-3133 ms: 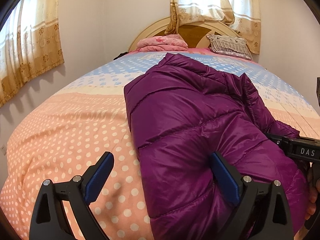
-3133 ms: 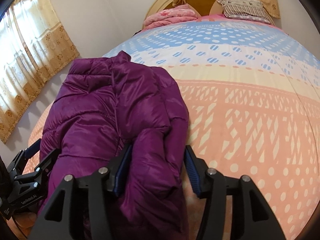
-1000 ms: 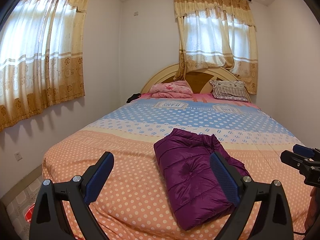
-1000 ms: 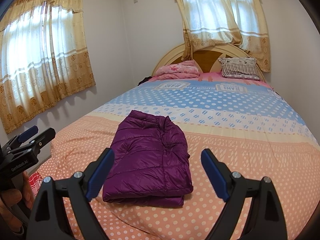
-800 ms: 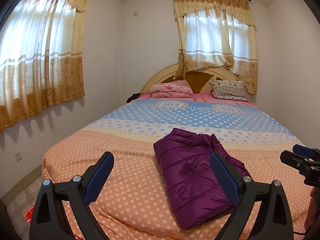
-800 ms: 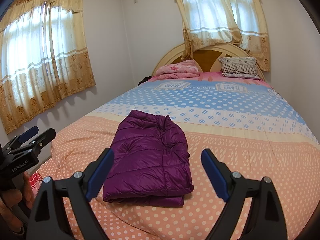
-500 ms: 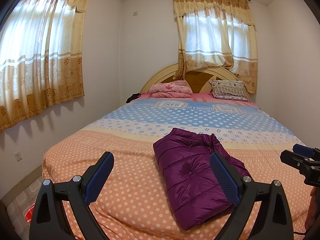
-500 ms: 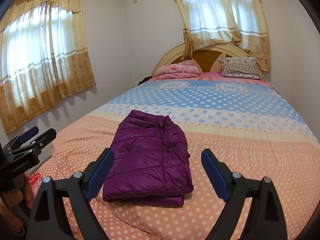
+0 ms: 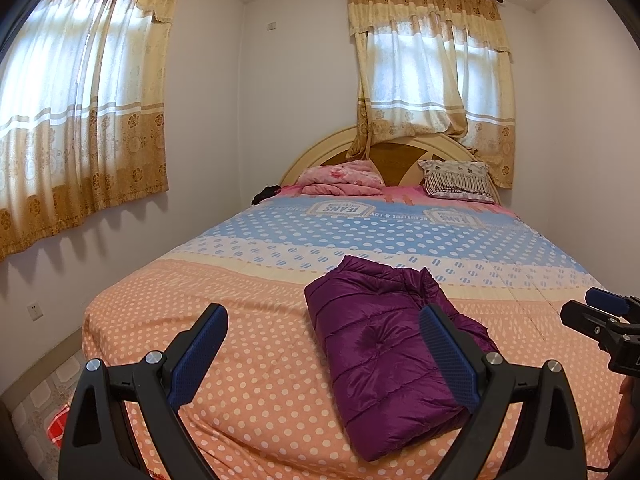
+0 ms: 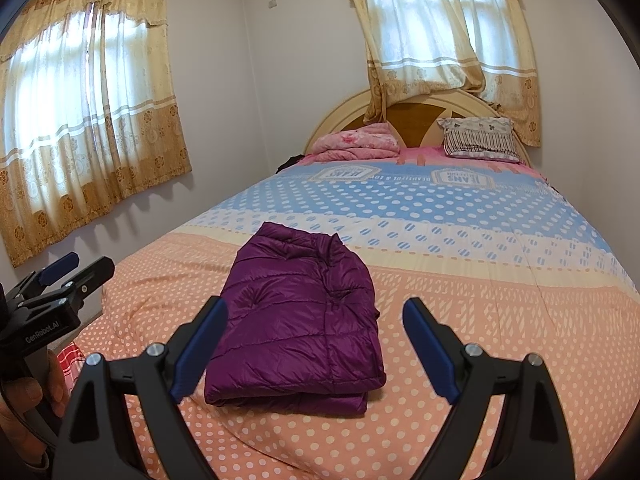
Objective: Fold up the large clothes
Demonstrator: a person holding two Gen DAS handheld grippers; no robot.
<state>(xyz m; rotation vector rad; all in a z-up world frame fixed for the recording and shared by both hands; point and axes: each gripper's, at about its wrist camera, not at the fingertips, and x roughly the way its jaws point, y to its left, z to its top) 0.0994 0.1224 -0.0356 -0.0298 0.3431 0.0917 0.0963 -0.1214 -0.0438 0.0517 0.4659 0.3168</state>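
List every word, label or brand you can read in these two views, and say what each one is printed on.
"GenRobot.AI": white lettering on the body of the left gripper, seen in the right wrist view.
"JEANS": large word inside the badge print on the bedspread; it lies upside down to the camera.
Line of text beside the badge: partly legible, not read with certainty.
Second badge: too blurred to read.
Purple jacket: no text visible.

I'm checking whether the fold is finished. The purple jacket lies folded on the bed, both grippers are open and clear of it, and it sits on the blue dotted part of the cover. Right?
Not quite. The purple jacket lies on the orange dotted part of the bed cover, short of the blue band, as the right wrist view shows. The rest holds: folded, with the left gripper and right gripper open and clear.
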